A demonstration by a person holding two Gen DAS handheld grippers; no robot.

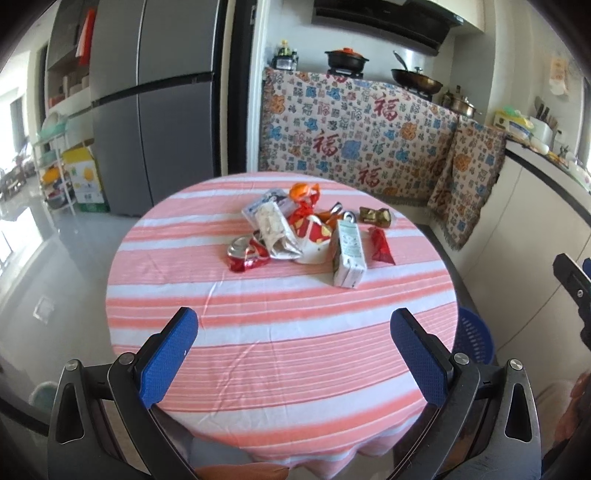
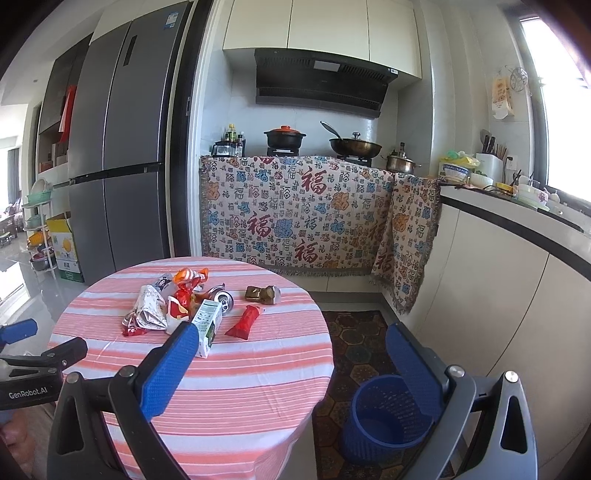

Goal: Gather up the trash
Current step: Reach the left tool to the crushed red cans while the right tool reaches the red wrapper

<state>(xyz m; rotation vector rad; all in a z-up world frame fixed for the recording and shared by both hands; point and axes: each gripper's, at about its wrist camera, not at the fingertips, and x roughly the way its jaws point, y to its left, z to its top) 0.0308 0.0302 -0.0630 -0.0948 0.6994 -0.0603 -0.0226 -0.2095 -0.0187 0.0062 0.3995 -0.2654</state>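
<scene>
Two views. Left wrist: left gripper (image 1: 294, 334) jaws spread wide, empty, above striped round table (image 1: 280, 354); trash pile mid-table; white carton (image 1: 348, 253) lying flat, long axis running away from camera. Right wrist: right gripper (image 2: 291, 352) jaws spread, empty; red wrapper (image 2: 244, 322) lying diagonally; blue basket (image 2: 384, 417) on floor beside table

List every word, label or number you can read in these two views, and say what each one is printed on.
"GenRobot.AI": on the left gripper body, right wrist view.
"福": large red characters repeated on the patterned cloth draped over the counter.
Drink carton: print too small to read.
Sticker on the refrigerator: blurred, unreadable.
Cardboard box beside the refrigerator: print illegible.
Wrappers and the crushed can: no legible text.
</scene>
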